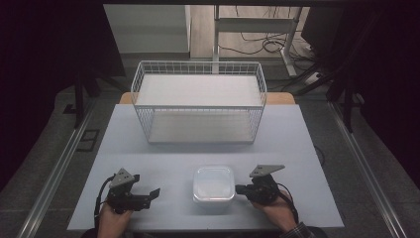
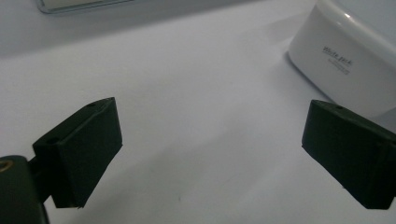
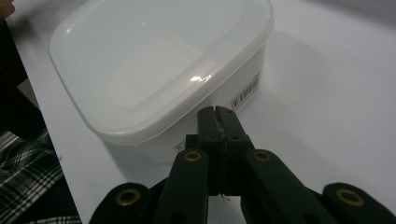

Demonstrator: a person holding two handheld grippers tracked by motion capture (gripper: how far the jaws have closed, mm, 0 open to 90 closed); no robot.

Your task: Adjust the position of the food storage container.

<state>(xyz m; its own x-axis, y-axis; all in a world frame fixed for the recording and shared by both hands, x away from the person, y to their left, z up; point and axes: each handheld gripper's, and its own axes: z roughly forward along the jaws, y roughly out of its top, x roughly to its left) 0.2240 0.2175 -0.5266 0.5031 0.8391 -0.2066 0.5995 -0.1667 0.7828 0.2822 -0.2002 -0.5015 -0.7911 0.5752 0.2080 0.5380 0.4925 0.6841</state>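
Note:
A white plastic box with a lid point(image 1: 213, 182) point(image 3: 159, 74) stands near the front of the white table point(image 1: 148, 153). My right gripper point(image 1: 239, 189) point(image 3: 217, 114) is shut, jaws pressed together with nothing between them, its tips right at the box's right side wall. My left gripper point(image 1: 153, 193) point(image 2: 210, 154) rests at the front left, jaws wide open over bare table, pointing toward the box point(image 2: 345, 60), which lies a short way off its right jaw.
A white wire basket point(image 1: 198, 101) with a white shelf board stands at the back middle of the table. Dark floor, rails and cables surround the table. A person's hands and a plaid sleeve point(image 3: 28, 172) are at the near edge.

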